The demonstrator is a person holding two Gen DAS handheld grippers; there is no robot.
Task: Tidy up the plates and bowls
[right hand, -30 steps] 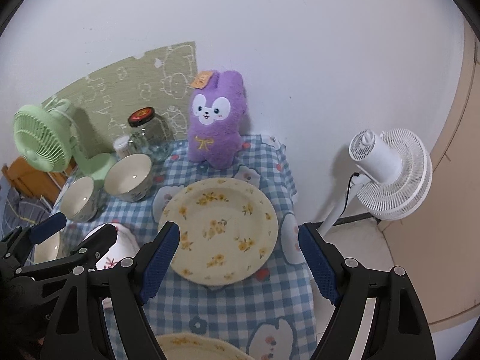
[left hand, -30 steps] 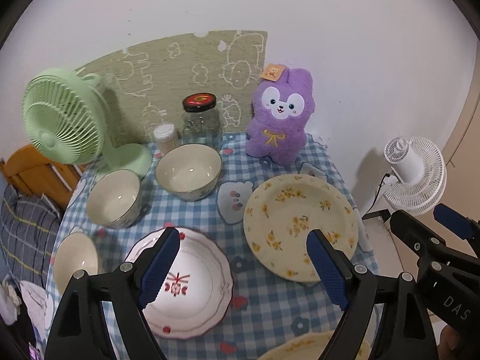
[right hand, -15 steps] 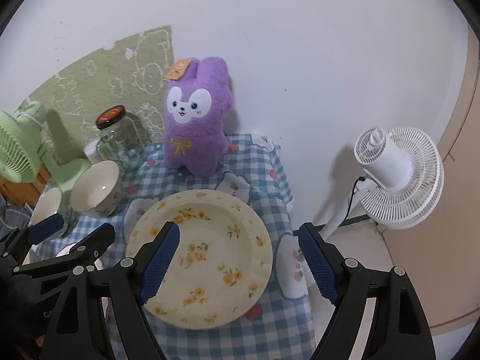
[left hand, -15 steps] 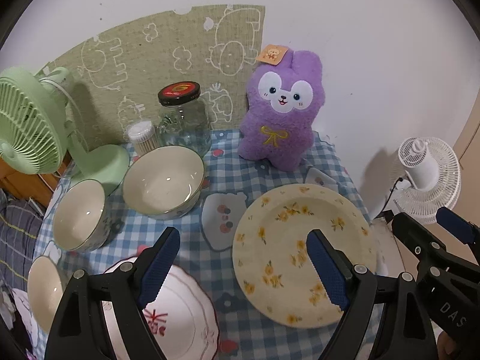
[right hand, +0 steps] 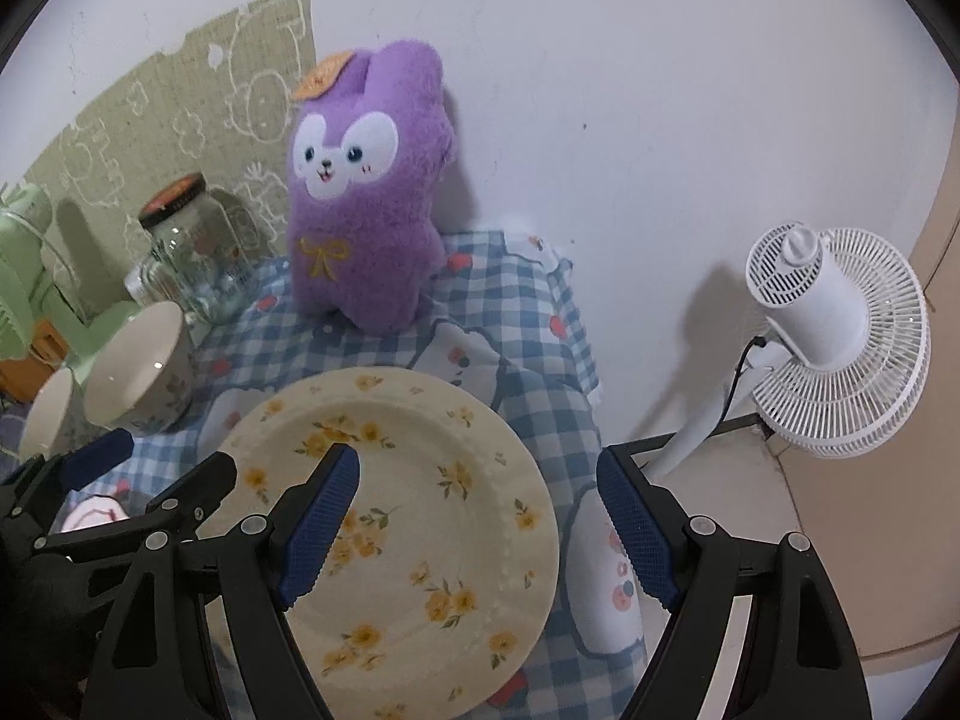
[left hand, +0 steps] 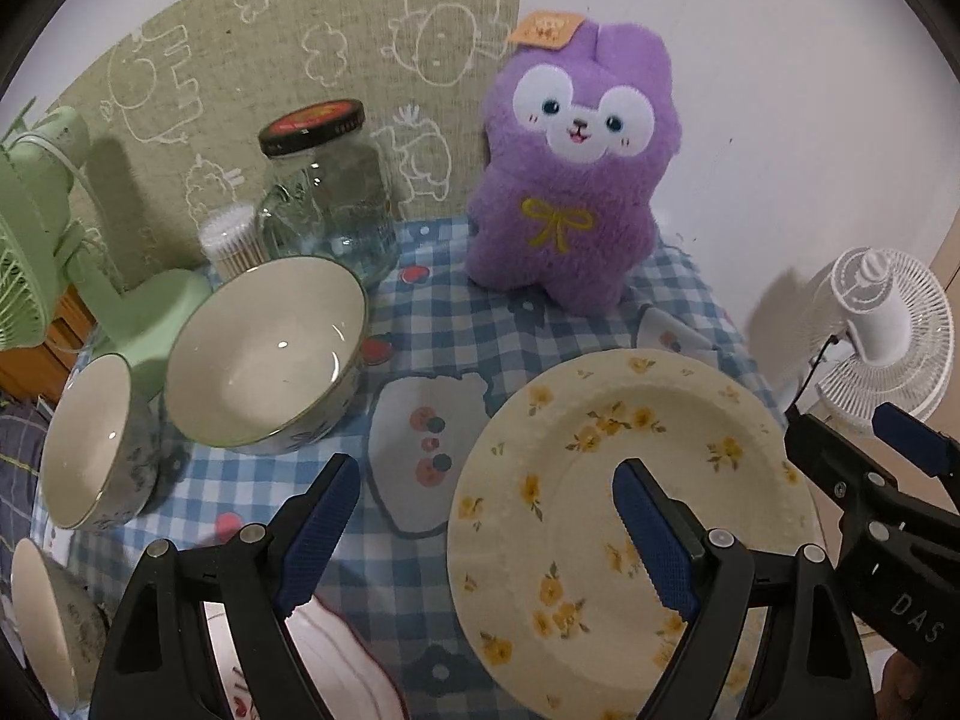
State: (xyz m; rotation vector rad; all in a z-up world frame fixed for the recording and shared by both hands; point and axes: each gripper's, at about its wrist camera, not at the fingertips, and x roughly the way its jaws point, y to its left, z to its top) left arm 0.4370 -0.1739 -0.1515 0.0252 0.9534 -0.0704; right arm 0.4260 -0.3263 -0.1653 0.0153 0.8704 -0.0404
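Observation:
A cream plate with yellow flowers lies on the blue checked tablecloth; it also shows in the right wrist view. My left gripper is open and empty, hovering over the plate's left edge. My right gripper is open and empty above the plate's right rim. A large cream bowl sits at the back left, a smaller bowl beside it, and a third bowl at the left edge. A white plate with red pattern lies under the left finger.
A purple plush rabbit stands against the wall behind the flowered plate. A glass jar, a cotton swab tub and a green fan stand at the back left. A white fan stands off the table's right edge.
Both grippers have moved forward and down toward the table. The flowered plate and bowls now look larger and closer; the white red-patterned plate has slid almost out of view below the left gripper.

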